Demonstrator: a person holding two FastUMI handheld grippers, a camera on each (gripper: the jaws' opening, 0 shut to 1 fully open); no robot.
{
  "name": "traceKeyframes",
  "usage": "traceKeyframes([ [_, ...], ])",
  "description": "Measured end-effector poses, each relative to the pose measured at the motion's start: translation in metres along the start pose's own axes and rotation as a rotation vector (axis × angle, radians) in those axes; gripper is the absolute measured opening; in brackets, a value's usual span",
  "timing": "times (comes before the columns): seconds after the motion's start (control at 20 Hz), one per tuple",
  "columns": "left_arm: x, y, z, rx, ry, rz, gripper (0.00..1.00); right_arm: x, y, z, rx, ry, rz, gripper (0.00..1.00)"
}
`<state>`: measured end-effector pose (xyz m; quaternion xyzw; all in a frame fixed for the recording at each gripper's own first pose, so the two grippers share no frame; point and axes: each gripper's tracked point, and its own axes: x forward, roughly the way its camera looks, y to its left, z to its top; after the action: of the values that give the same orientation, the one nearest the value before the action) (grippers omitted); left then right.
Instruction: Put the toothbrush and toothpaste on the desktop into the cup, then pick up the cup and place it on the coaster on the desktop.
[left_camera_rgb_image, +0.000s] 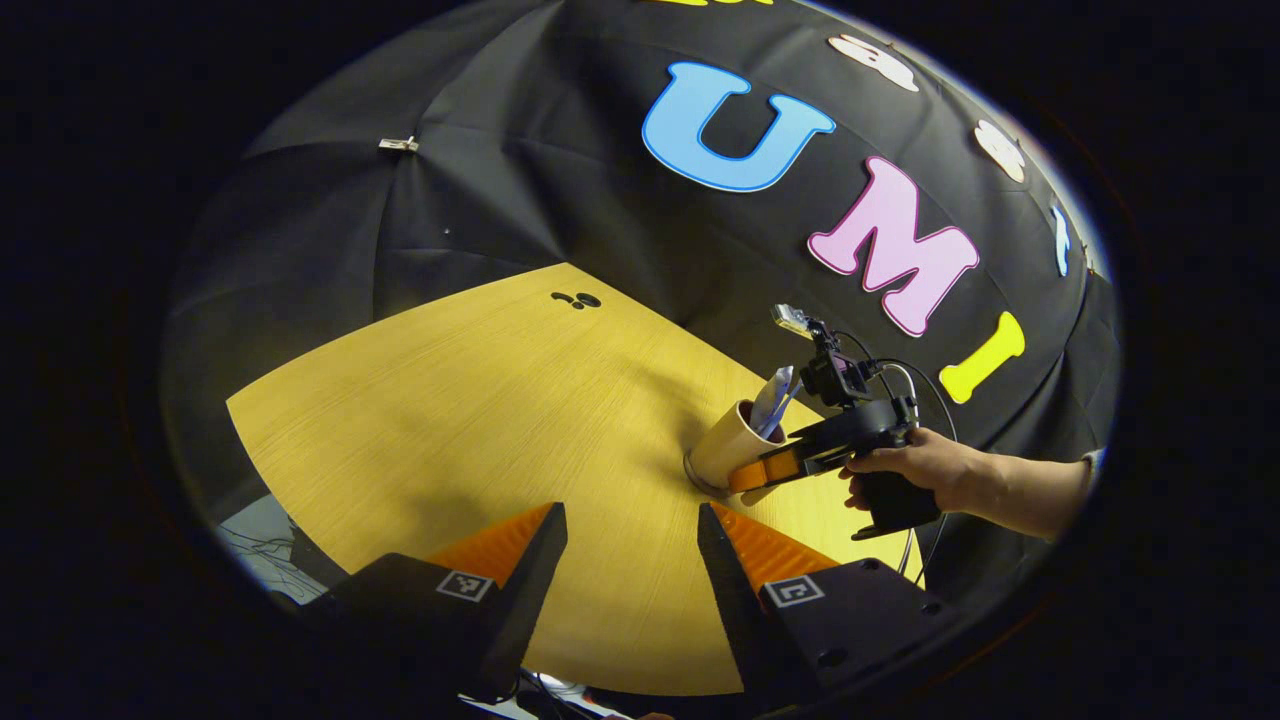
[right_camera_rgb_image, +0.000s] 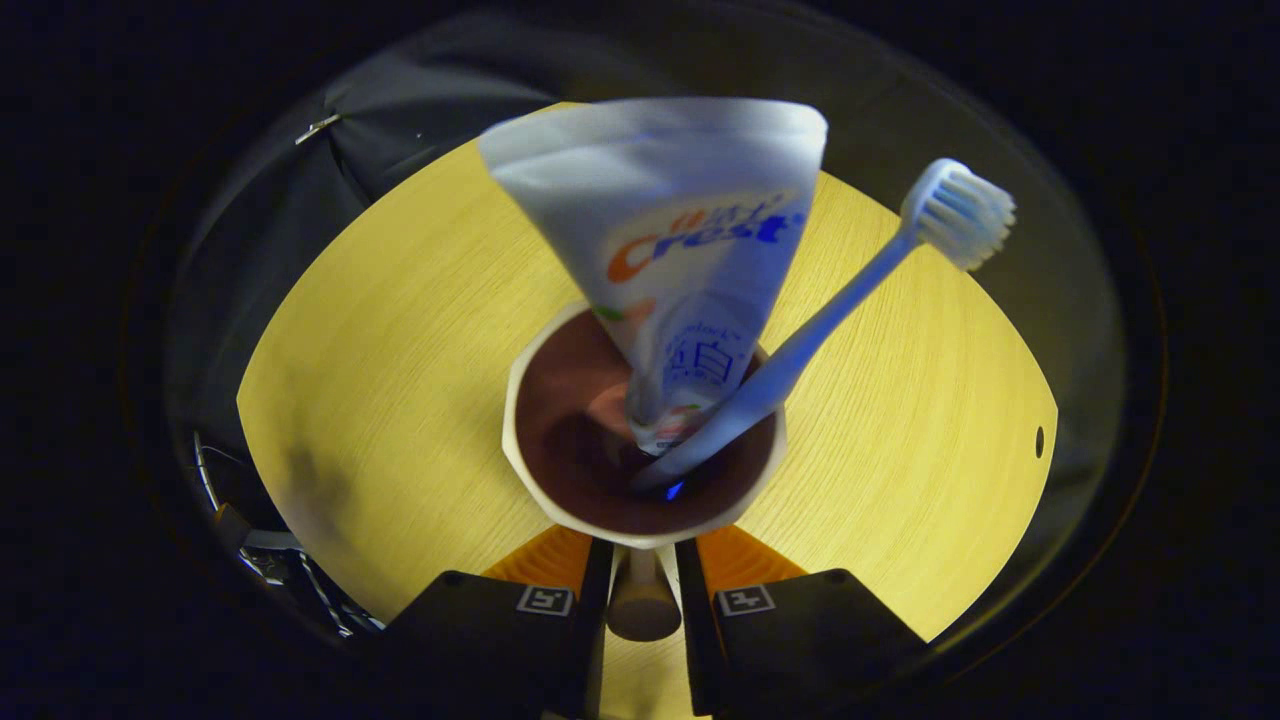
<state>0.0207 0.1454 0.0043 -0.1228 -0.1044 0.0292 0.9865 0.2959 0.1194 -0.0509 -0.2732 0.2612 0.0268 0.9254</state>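
A beige cup (left_camera_rgb_image: 728, 445) with a brown inside stands on the wooden table (left_camera_rgb_image: 480, 420) at the right. A thin round rim (left_camera_rgb_image: 697, 478) shows under its base; I cannot tell whether that is the coaster. The white toothpaste tube (right_camera_rgb_image: 680, 250) and the toothbrush (right_camera_rgb_image: 830, 320) stand in the cup (right_camera_rgb_image: 640, 535), the brush head leaning up to the right. My right gripper (right_camera_rgb_image: 642, 570) is shut on the cup's handle (right_camera_rgb_image: 642, 605). It also shows in the left gripper view, where a hand (left_camera_rgb_image: 920, 465) holds the right gripper (left_camera_rgb_image: 752, 476) against the cup. My left gripper (left_camera_rgb_image: 630, 540) hangs open over the table's near part, holding nothing.
The table (right_camera_rgb_image: 400, 350) has small dark holes (left_camera_rgb_image: 577, 299) near its far edge and one hole (right_camera_rgb_image: 1038, 440) at the right. Cables (right_camera_rgb_image: 260, 540) lie below the table's left edge. A clip (left_camera_rgb_image: 398, 144) is pinned on the booth's wall.
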Motion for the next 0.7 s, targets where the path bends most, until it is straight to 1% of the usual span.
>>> traceKeyframes([
  [0.05, 0.0, -0.002, 0.0, 0.002, -0.001, -0.003, 0.83, -0.005, 0.001, 0.002, 0.008, -0.018, 0.008, 0.41],
  [0.1, 0.0, -0.005, 0.0, 0.005, 0.0, -0.006, 0.83, -0.009, 0.002, 0.006, 0.018, -0.041, 0.015, 0.39],
  [0.15, -0.001, -0.008, 0.0, 0.009, 0.001, -0.012, 0.83, -0.013, 0.004, 0.009, 0.031, -0.069, 0.03, 0.48],
  [0.25, -0.001, -0.013, 0.0, 0.019, 0.0, -0.021, 0.83, -0.027, 0.001, 0.015, 0.057, -0.122, 0.043, 0.58],
  [0.35, -0.002, -0.02, 0.0, 0.025, -0.002, -0.033, 0.83, -0.042, -0.002, 0.02, 0.071, -0.165, 0.047, 0.6],
  [0.5, -0.002, -0.034, 0.002, 0.029, -0.012, -0.058, 0.83, -0.071, -0.011, 0.024, 0.073, -0.246, 0.043, 0.61],
  [0.7, -0.003, -0.055, -0.003, 0.057, -0.009, -0.09, 0.83, -0.117, -0.02, 0.021, 0.095, -0.364, 0.066, 0.6],
])
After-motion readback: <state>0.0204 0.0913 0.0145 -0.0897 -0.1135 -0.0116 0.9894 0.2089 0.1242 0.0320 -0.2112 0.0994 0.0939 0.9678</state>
